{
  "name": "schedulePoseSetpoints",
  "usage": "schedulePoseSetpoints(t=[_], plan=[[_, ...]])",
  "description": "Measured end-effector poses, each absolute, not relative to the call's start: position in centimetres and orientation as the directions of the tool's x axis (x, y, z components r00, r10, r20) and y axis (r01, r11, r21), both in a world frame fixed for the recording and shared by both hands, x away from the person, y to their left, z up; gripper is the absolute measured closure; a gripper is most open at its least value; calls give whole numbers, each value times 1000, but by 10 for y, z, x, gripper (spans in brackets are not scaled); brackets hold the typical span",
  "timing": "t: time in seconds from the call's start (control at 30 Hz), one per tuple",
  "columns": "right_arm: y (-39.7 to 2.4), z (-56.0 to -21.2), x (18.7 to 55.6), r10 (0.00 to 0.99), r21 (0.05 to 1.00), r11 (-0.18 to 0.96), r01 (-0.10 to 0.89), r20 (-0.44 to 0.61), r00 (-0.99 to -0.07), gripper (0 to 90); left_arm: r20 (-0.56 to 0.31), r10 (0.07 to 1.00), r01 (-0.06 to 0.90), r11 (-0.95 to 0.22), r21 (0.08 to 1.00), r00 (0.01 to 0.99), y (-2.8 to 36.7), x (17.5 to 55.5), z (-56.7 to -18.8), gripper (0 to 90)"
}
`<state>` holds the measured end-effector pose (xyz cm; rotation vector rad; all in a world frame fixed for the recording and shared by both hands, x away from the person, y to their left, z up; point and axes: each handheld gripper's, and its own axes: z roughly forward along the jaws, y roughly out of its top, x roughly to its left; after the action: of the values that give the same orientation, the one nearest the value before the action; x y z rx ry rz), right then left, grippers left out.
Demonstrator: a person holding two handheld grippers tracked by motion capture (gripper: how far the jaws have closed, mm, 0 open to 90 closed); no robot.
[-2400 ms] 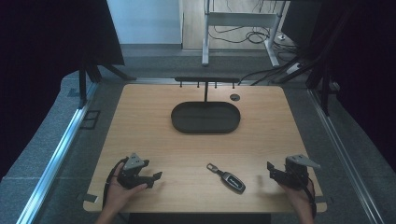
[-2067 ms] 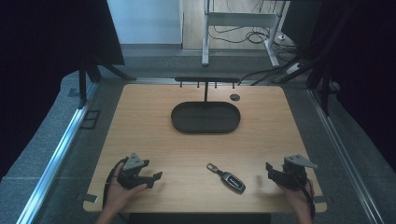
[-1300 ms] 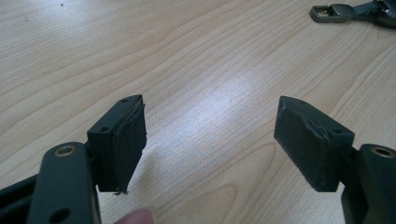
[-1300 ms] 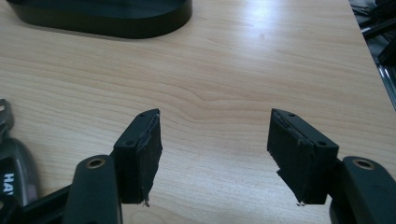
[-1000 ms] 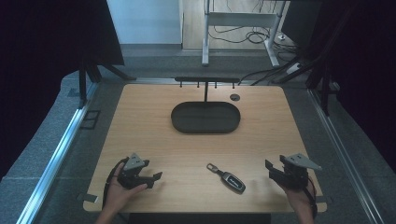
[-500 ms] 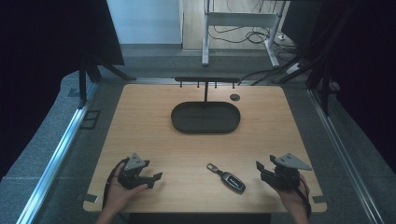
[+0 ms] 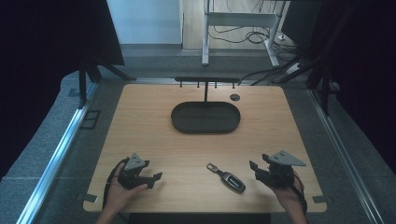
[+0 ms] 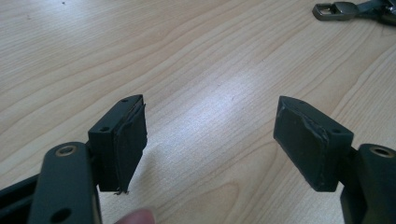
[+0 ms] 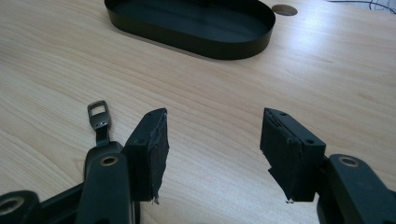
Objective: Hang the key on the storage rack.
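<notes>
Car key fob [image 7: 230, 178] flat on the wooden table [image 7: 154, 126], near front edge, strap end with metal loop pointing away and left. Lies between the two grippers, much closer to the right one.

Right gripper [image 7: 254, 166] held low just right of the fob, jaws apart with nothing between them, not touching it; jaws just been closing a little. In the right gripper view, gripper [image 9: 212, 154] aimed past the fob [image 9: 99, 130], which sits beside and partly behind the left-hand jaw.

Left gripper [image 7: 156, 177] resting near the front left, well apart from the fob, jaws wide apart, empty [image 8: 210, 140].

Black oval tray [image 7: 205, 116] at table centre, well beyond the fob, empty.
</notes>
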<state>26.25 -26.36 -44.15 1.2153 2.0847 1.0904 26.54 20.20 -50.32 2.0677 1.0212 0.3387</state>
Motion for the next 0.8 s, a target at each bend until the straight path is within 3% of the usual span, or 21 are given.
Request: schedulePoseSetpoints(t=[0.8], plan=[[-229,-423,291,759,728,419,542,47,-649,427,-97,760,553,-373,745,643,200,265,-505,262]])
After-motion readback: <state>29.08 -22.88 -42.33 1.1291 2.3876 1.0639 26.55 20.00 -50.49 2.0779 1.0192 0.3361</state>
